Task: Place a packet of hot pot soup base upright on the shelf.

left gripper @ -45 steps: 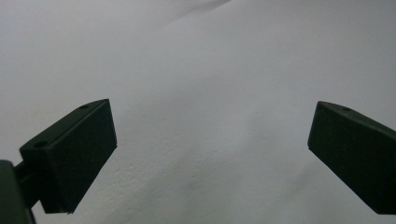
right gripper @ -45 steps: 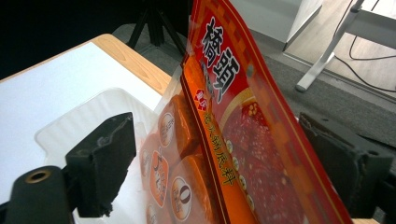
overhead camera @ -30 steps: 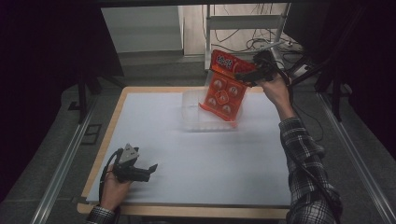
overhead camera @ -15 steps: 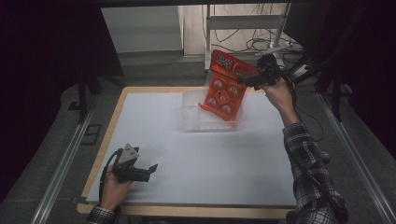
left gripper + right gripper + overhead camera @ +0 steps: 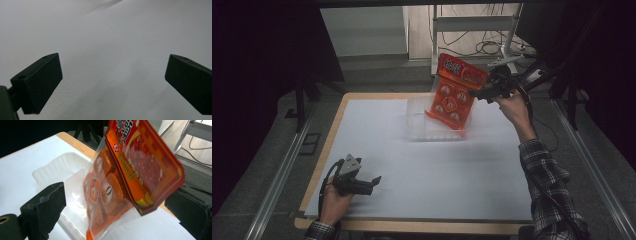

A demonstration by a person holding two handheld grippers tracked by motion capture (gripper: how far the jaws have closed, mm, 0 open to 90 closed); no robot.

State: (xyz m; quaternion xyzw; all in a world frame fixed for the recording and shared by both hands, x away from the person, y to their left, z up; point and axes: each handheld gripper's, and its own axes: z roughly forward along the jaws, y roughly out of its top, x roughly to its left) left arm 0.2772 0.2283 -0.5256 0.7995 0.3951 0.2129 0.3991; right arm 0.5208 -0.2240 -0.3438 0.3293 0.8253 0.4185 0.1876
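Snack bag [image 5: 130, 177] tilts over the clear tray [image 5: 422, 122], between the right gripper [image 5: 117, 207] jaws, just spread wide and clear of it. Left gripper [image 5: 371, 181] rests open on the table [image 5: 452, 175].

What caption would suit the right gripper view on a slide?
Open right gripper with a red snack bag between its jaws, standing tilted in a clear plastic tray.

Dim room, bright tabletop, soft close-up blur
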